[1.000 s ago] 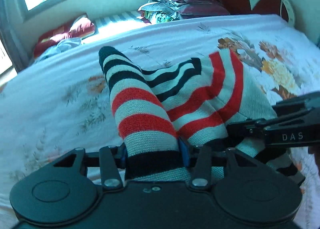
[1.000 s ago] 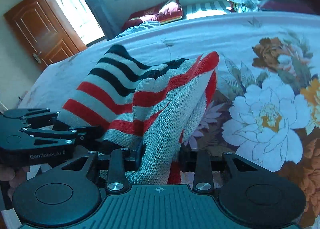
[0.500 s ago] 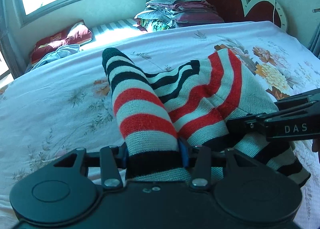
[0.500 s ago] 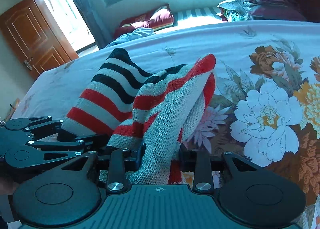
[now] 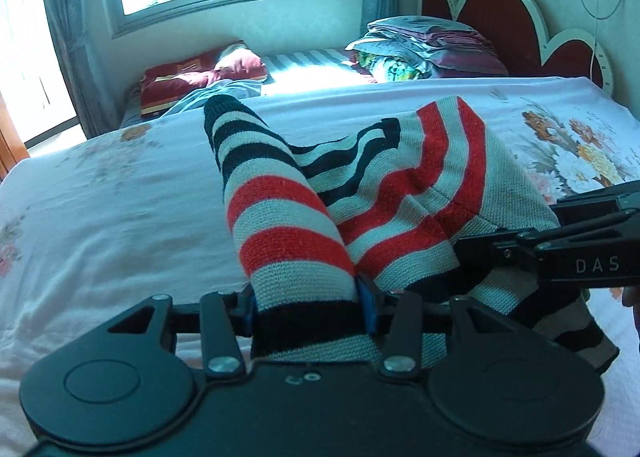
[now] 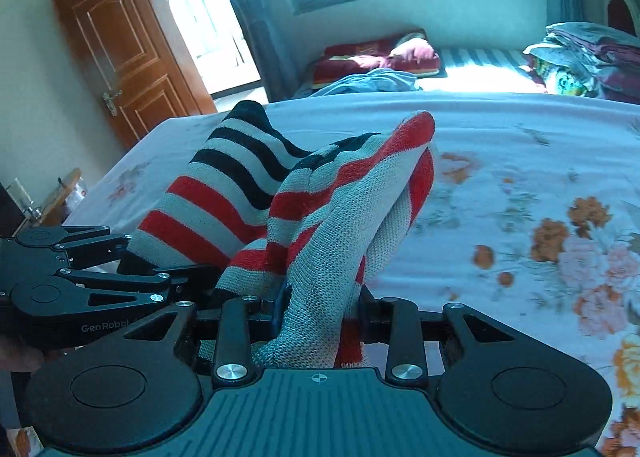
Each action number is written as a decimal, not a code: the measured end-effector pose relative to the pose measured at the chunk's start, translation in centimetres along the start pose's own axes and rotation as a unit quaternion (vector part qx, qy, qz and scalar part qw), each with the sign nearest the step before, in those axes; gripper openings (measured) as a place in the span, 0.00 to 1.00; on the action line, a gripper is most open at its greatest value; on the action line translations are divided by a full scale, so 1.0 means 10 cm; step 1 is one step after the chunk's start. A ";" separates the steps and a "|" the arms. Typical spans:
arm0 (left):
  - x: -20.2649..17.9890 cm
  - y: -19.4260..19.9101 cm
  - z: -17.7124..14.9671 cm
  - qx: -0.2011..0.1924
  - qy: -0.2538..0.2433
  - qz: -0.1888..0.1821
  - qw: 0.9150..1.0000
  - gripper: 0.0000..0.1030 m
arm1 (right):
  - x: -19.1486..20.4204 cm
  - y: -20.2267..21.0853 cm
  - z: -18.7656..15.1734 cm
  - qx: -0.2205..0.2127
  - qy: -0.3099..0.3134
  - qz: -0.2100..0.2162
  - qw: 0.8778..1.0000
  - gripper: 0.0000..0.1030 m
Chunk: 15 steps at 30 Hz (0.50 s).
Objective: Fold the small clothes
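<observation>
A small knitted garment with red, black and grey stripes [image 5: 372, 197] is held up over the bed between both grippers. My left gripper [image 5: 306, 307] is shut on its black-edged part. My right gripper [image 6: 320, 307] is shut on a grey and red bunch of the same garment [image 6: 340, 217]. The right gripper shows at the right edge of the left wrist view [image 5: 568, 257], close beside the left one. The left gripper shows at the left of the right wrist view [image 6: 80, 289].
The bed has a white floral sheet [image 5: 120, 197]. Folded bedding [image 5: 432, 45] is stacked by the red headboard [image 5: 500, 21]. A red pillow [image 5: 200, 73] lies under the window. A wooden door [image 6: 120, 53] stands at the left.
Both grippers have lifted with the garment and tilted up, so more of the window and far wall shows. Their hold on the garment is unchanged.
</observation>
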<state>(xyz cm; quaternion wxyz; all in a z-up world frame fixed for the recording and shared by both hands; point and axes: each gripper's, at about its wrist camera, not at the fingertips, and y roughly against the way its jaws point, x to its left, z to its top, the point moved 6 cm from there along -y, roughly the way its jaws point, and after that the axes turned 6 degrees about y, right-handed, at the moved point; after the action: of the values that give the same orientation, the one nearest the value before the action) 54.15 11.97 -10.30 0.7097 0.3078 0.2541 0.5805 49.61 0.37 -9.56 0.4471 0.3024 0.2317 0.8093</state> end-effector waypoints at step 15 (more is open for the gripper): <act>0.60 -0.24 -0.33 0.019 0.034 -0.028 0.999 0.46 | 0.05 -0.75 -0.32 0.060 -0.040 -0.024 0.997 0.32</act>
<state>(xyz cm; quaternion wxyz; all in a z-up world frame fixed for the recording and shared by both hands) 54.53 18.00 -14.32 0.7103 0.2943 0.2979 0.5658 51.58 4.23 -16.52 0.4562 0.3547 0.2688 0.7706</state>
